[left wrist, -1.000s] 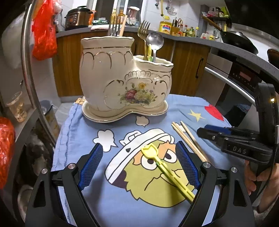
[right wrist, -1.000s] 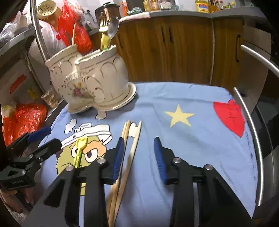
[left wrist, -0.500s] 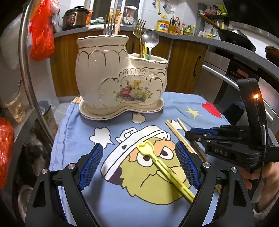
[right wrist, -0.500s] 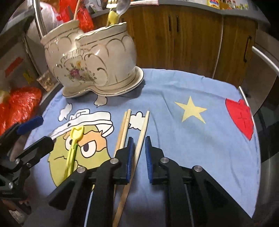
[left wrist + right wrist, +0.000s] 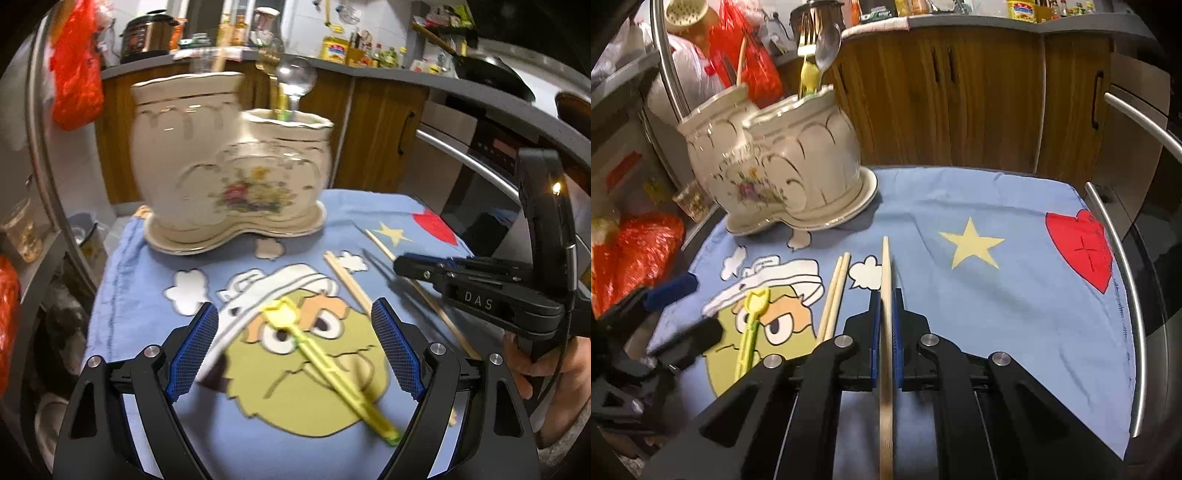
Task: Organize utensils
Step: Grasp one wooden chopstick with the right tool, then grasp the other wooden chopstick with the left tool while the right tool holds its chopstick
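1. Chopstick [image 5: 885,273] in the right gripper [image 5: 885,325]: one pale wooden stick lies between the blue pads, its long axis running along the fingers, tip pointing toward the ceramic holder [image 5: 783,162]. The jaws are closing and the pads look pressed on the stick.

2. Its far end appears lifted just off the blue cloth [image 5: 997,302], though I cannot tell for sure.

3. The holder stands at the far left of the cloth as the right wrist view shows it, ahead and to the left of the held stick. It has a taller and a lower compartment; a fork and spoon [image 5: 827,44] stand in the lower one.

4. A pair of chopsticks [image 5: 834,291] lies just beside the held stick, on its left, nearly parallel.

5. The left gripper [image 5: 295,350] hovers with jaws wide apart and nothing gripped; a yellow utensil [image 5: 321,358] lies on the cloth between them, slanting from the upper left to the lower right in its view.

6. Judgement: the right hand is nearer the wooden sticks, the left nearer the yellow utensil. The coming move likely calls for tipping the held stick upright and carrying it leftward over a compartment.
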A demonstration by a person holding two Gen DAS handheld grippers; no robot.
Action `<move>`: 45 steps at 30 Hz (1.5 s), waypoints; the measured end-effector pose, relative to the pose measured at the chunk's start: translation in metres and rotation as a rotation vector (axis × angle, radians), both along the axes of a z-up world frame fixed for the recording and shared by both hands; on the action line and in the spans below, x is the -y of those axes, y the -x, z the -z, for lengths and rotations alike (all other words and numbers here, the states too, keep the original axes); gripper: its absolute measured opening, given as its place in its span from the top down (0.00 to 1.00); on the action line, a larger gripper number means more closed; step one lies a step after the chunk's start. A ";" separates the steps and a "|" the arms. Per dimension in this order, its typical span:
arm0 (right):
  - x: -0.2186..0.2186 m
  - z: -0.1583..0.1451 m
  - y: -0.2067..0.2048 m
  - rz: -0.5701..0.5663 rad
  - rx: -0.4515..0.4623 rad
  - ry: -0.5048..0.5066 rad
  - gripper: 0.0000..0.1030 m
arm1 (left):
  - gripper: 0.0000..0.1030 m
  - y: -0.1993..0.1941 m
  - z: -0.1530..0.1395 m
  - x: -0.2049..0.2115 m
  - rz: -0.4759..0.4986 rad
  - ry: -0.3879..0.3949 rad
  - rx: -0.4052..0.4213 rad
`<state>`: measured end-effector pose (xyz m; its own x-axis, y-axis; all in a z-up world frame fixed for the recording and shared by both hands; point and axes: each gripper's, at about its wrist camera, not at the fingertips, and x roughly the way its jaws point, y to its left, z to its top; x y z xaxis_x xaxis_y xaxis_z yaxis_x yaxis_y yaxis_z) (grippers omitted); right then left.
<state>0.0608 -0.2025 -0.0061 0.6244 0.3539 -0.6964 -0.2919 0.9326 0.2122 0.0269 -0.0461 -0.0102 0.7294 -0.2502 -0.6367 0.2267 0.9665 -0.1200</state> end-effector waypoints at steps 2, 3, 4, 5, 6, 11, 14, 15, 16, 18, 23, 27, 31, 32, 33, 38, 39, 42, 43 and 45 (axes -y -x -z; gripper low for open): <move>0.003 -0.003 0.002 0.000 0.015 -0.008 0.94 | 0.28 -0.001 0.000 0.016 0.034 -0.018 -0.017; 0.006 -0.005 0.003 0.002 0.023 -0.019 0.94 | 0.37 -0.002 0.001 0.023 0.051 -0.030 -0.026; 0.008 -0.006 0.004 0.003 0.027 -0.027 0.94 | 0.42 -0.004 0.002 0.031 0.066 -0.049 -0.037; 0.010 -0.007 0.004 0.004 0.029 -0.033 0.94 | 0.48 -0.007 0.004 0.040 0.076 -0.073 -0.052; 0.013 -0.008 0.004 0.004 0.030 -0.035 0.94 | 0.56 -0.009 0.006 0.044 0.078 -0.088 -0.062; 0.020 -0.008 0.005 -0.009 0.028 -0.062 0.94 | 0.76 -0.024 0.014 0.058 0.068 -0.103 -0.153; 0.023 -0.010 0.006 -0.024 0.030 -0.080 0.94 | 0.80 -0.030 0.021 0.061 0.066 -0.061 -0.222; 0.024 -0.010 0.007 -0.026 0.032 -0.082 0.94 | 0.81 -0.029 0.021 0.063 0.060 -0.065 -0.219; 0.024 -0.011 0.007 -0.028 0.034 -0.082 0.94 | 0.82 -0.029 0.020 0.067 0.044 -0.099 -0.215; 0.024 -0.011 0.009 -0.037 0.037 -0.092 0.94 | 0.86 -0.029 0.020 0.069 0.034 -0.107 -0.227; 0.023 -0.017 0.014 -0.070 0.048 -0.128 0.94 | 0.86 -0.032 0.017 0.067 0.008 -0.100 -0.278; 0.027 -0.018 0.014 -0.072 0.054 -0.142 0.94 | 0.86 -0.038 0.018 0.080 -0.007 -0.161 -0.276; 0.032 -0.019 0.013 -0.056 0.058 -0.149 0.94 | 0.92 -0.043 0.019 0.088 -0.025 -0.216 -0.245; 0.033 -0.018 0.013 -0.052 0.058 -0.150 0.94 | 0.93 -0.042 0.019 0.087 -0.024 -0.217 -0.235; 0.034 -0.018 0.014 -0.050 0.058 -0.151 0.94 | 0.94 -0.041 0.019 0.085 -0.023 -0.212 -0.227; 0.038 -0.018 0.012 -0.030 0.062 -0.161 0.94 | 0.95 -0.035 0.010 0.074 -0.013 -0.135 -0.183; 0.039 -0.018 0.012 -0.026 0.062 -0.166 0.94 | 0.95 -0.033 0.006 0.070 -0.011 -0.113 -0.170; 0.040 -0.020 0.011 -0.012 0.066 -0.177 0.94 | 0.95 -0.026 -0.008 0.053 -0.007 -0.046 -0.146; 0.040 -0.020 0.010 -0.007 0.067 -0.189 0.94 | 0.95 -0.023 -0.015 0.046 -0.007 -0.016 -0.132; 0.041 -0.023 0.011 -0.002 0.074 -0.222 0.94 | 0.95 -0.017 -0.029 0.031 -0.001 0.042 -0.097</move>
<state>0.0501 -0.2433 0.0168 0.6697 0.4947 -0.5539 -0.3162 0.8648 0.3901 0.0434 -0.0770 0.0186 0.6652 -0.2771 -0.6933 0.2111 0.9605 -0.1813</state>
